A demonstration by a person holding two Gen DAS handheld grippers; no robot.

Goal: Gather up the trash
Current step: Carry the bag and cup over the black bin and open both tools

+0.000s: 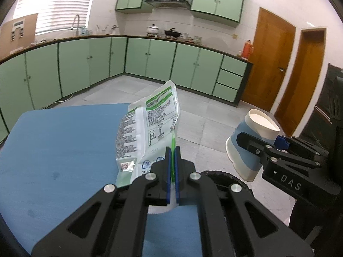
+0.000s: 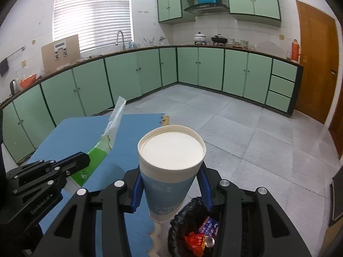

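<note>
over the blue table [image 1: 53, 150], in my left wrist view, my left gripper [image 1: 172, 156] has its blue pads pressed together on the edge of a white and green wrapper [image 1: 150, 124], which stands up in the air above the table's edge. off to the right i see my right gripper [image 1: 260, 141] clamped across a paper cup [image 1: 250, 141], tilted with its pale end turned away from me. a dark bin rim [image 1: 223, 174] peeks out just behind my fingers.

in my right wrist view the cup [image 2: 169, 171] sits between the blue pads of the right gripper [image 2: 171, 189], jaws part open and gripping its blue band. only here can i look into the bin [image 2: 182, 224] below: a red wrapper [image 2: 194, 241] and a can [image 2: 210, 241] lie inside. the left gripper [image 2: 85, 160] shows at left, holding the wrapper [image 2: 111, 128] edge-on.
</note>
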